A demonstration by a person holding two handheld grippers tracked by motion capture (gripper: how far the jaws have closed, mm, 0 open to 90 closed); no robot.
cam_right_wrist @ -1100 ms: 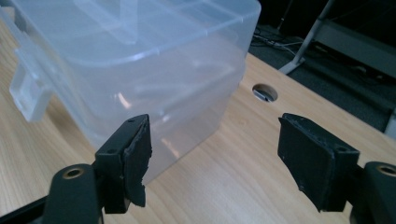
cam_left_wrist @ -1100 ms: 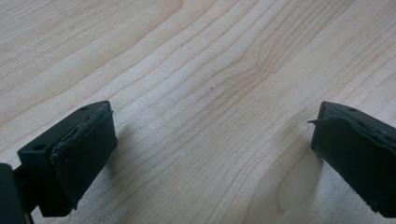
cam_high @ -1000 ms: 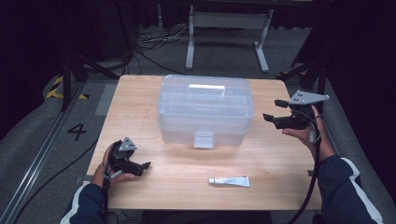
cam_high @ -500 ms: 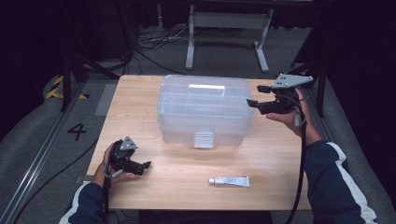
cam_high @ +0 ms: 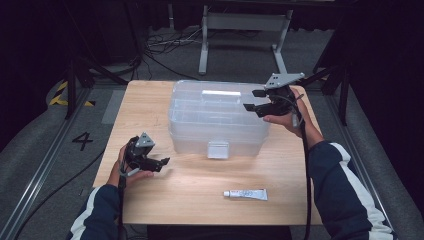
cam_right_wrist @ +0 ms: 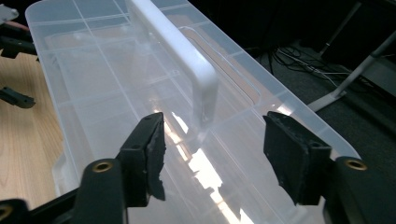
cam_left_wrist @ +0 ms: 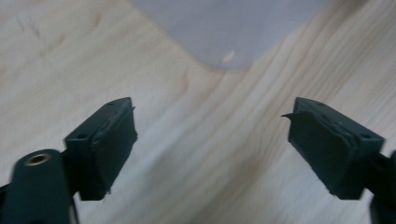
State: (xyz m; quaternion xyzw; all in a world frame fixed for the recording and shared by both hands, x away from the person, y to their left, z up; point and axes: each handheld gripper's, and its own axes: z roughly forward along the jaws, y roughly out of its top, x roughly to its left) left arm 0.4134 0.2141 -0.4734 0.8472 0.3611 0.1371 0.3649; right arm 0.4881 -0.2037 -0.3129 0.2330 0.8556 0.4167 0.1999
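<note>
Dark surroundings with floor cables and a metal stand frame are seen behind the wooden worktop (cam_high: 150,107). At its middle stands a closed clear plastic storage box (cam_high: 217,120) with a white lid handle (cam_right_wrist: 180,56). The right hand-held gripper (cam_high: 254,100) is held raised and level over the box's right end, jaws parted and just closing, nothing between them, the handle just ahead. The left hand-held gripper (cam_high: 165,161) is held low by the box's front left corner, jaws apart, also just closing, empty. A small white tube (cam_high: 245,194) lies near the front edge.
</note>
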